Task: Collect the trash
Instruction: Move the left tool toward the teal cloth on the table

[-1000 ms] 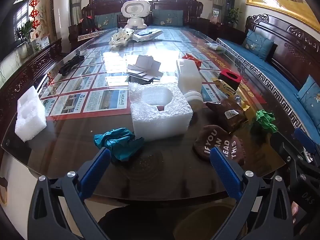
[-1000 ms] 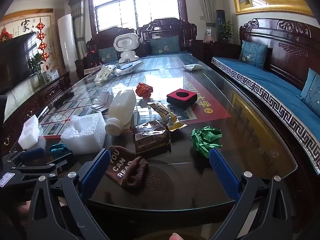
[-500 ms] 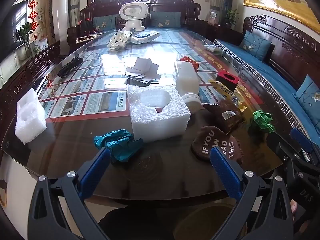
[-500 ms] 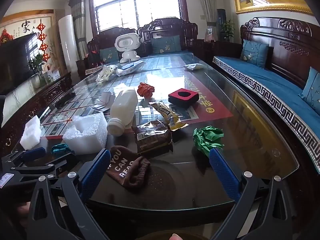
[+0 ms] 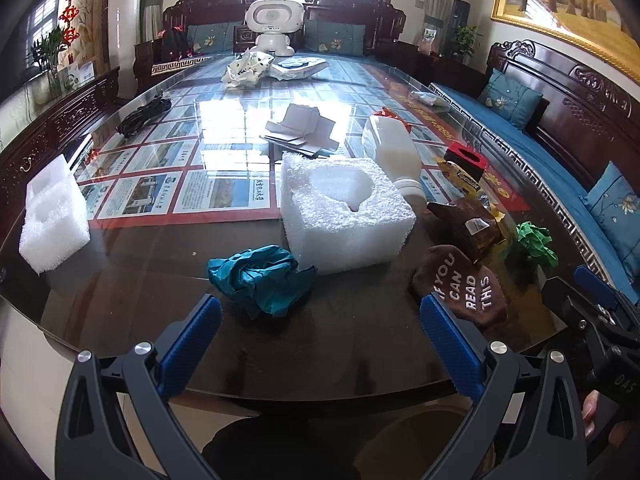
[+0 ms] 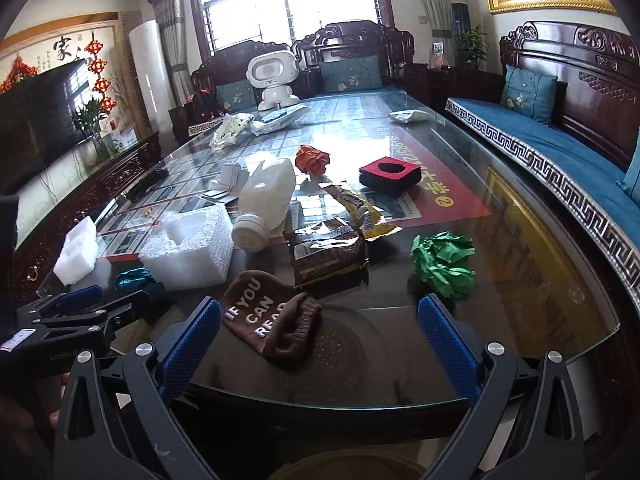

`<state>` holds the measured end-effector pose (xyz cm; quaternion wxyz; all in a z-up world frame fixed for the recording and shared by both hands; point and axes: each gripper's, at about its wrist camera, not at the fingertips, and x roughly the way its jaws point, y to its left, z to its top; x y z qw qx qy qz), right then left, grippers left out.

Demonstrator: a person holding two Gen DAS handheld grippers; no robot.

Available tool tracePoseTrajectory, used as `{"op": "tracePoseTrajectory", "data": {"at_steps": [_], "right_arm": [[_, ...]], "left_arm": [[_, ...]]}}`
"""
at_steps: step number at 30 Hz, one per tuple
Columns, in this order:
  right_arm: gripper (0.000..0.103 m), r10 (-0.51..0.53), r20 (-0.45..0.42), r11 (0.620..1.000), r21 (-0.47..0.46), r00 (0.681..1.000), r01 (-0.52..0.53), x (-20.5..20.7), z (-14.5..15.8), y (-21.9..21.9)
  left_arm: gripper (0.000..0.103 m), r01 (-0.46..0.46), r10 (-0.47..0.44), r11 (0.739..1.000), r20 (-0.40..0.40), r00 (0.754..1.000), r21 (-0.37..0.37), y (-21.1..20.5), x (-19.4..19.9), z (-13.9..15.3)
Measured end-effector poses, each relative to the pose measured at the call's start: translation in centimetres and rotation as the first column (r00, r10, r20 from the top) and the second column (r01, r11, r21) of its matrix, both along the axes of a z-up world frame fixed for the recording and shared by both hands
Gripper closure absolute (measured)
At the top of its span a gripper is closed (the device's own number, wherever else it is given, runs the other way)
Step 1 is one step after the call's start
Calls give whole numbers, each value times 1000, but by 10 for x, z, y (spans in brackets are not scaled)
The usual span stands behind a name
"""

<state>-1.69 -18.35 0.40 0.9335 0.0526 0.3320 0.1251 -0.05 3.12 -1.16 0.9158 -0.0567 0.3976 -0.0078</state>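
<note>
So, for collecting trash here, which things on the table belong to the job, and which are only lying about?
Job: teal crumpled paper, green crumpled paper, brown wrapper, foam block, white bottle.
Lying about: robot toy, brown sock.

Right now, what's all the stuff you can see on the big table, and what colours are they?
Foam blocks: 2, white; big one mid-table, small one at left edge.
Crumpled paper: 3; teal near left gripper, green right, orange-red farther back.
Sock: 1, brown with white letters, near edge.
Bottle: 1, white, lying down.
Snack bags: brown, yellow, mid-table.
Box: 1, red-topped, past the yellow bag.
Card pieces: pile, white.
Toy robot: 1, white, far end.
Table: 1, glass-topped.
Left gripper: blue fingers, open, empty.
Right gripper: blue fingers, open, empty.
</note>
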Motion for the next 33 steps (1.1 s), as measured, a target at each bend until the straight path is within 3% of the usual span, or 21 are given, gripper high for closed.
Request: {"op": "tracePoseTrajectory", "data": {"at_steps": [7,14,27,33], "right_arm": [[8,3,-14,999,33,1000,-2,5,-2,3],[8,-17,-33,999,34,999,18,10,-6,-4],[8,-1,-72,1000,22,997,2,18,-22,12],[8,-34,-65,999,-21,997,32,21,-24,25]], "left_arm": [[4,-16,16,1000,8,1000,23,0,15,-7],[4,-68,64,987,36,997,147,-4,26,-14],[4,-61,61,998,-21,998,20,21,28,-25],[4,-41,41,999,-23,999,25,24,26,-26]]}}
